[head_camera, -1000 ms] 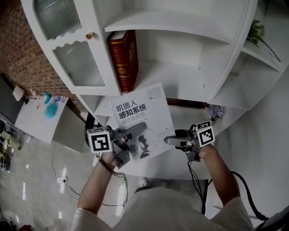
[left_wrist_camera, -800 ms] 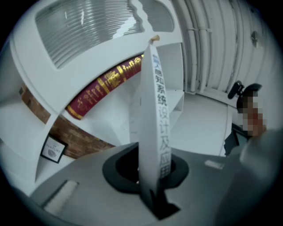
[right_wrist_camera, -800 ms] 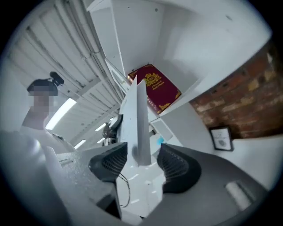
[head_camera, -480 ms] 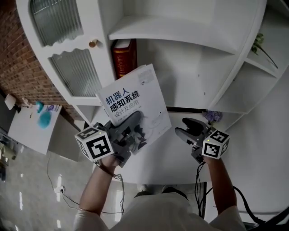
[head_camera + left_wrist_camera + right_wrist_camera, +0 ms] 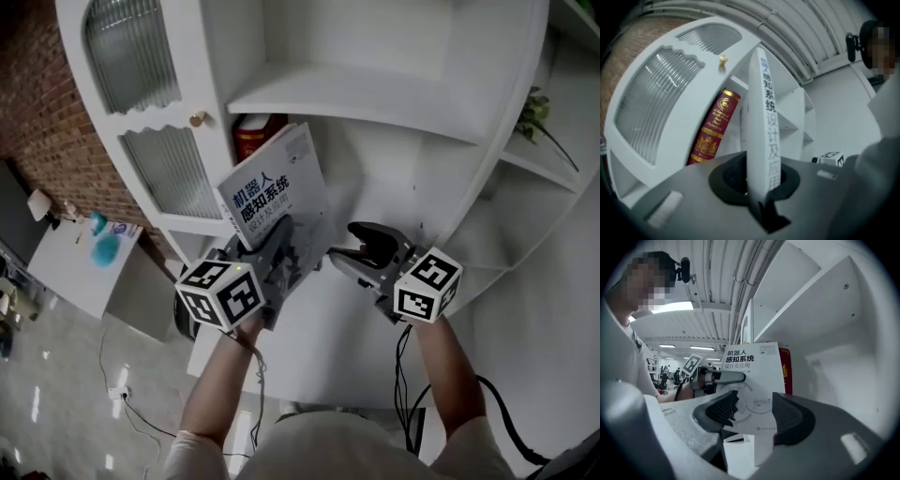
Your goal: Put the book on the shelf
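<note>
Nearest you, your left tool was clamped narrow on the white paperback, biting its lower end close to the spine. The left gripper view showed the spine standing upright between the pads. Your right tool hung just beside the book's free edge. Its jaws had just been opening and stood half wide, with nothing pressed between them; the cover showed only beyond their tips.

I judge the book to be light, thin and bendy, with a smooth cover that could slip. Held at one end, it would likely sag or fan open, so the best hold is near the spine, with the right tool steadying the free edge as it goes in.

The cover read 机器人感知系统, then 设计及应用 in smaller print. The spine carried 知系统设计及应用 in the stretch you could see.

The book was in the air in front of the shelf, not yet on it. Behind it, at the compartment's left end, a dark red hardback stood upright with a gold crest and gold lettering too small to read. Left of that was a ribbed-glass cabinet door with a brass knob.
</note>
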